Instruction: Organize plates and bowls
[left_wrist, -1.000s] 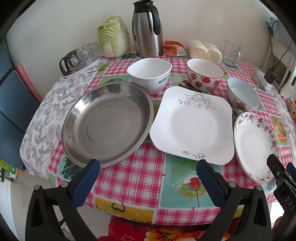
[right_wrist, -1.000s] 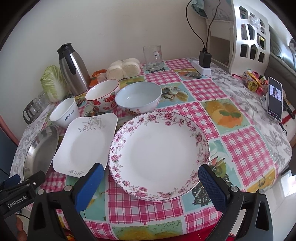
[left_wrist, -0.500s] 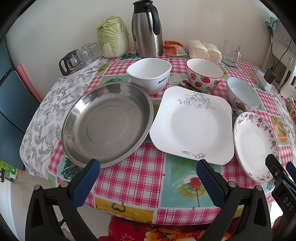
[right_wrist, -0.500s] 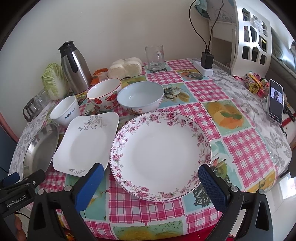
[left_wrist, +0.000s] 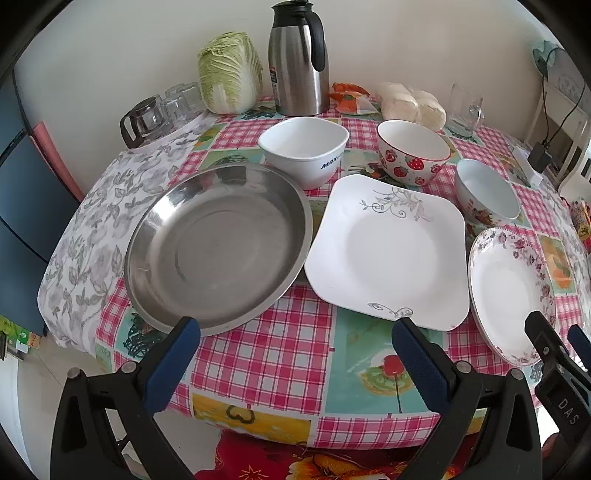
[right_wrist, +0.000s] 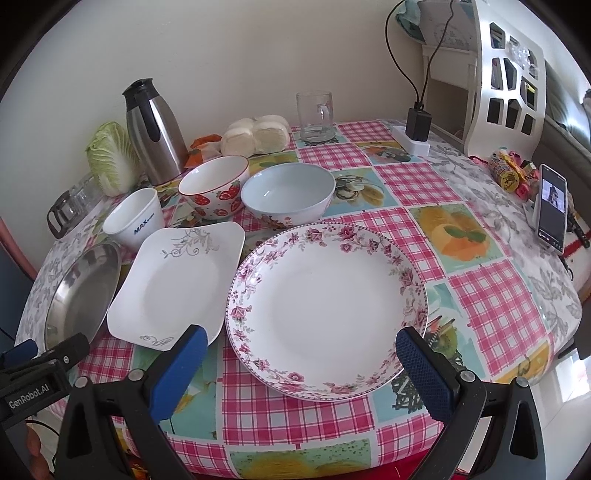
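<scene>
A steel round plate (left_wrist: 218, 243), a white square plate (left_wrist: 388, 247) and a floral round plate (left_wrist: 509, 291) lie in a row near the table's front. Behind them stand a white MAX bowl (left_wrist: 304, 147), a strawberry bowl (left_wrist: 413, 153) and a pale blue bowl (left_wrist: 487, 192). My left gripper (left_wrist: 295, 336) is open and empty, just before the table edge between the steel and square plates. My right gripper (right_wrist: 301, 347) is open and empty, its jaws wide over the near rim of the floral plate (right_wrist: 327, 314). The square plate (right_wrist: 177, 284) lies to its left.
At the back stand a steel thermos (left_wrist: 299, 59), a cabbage (left_wrist: 229, 72), glass cups (left_wrist: 159, 112), buns (left_wrist: 410, 103) and a glass mug (right_wrist: 316, 116). A charger (right_wrist: 417, 123), a white shelf (right_wrist: 506, 85), snacks (right_wrist: 508, 173) and a phone (right_wrist: 552, 206) are at the right.
My right gripper has moved slightly forward and left toward the floral plate. My left gripper has hardly moved. Both stay open.
</scene>
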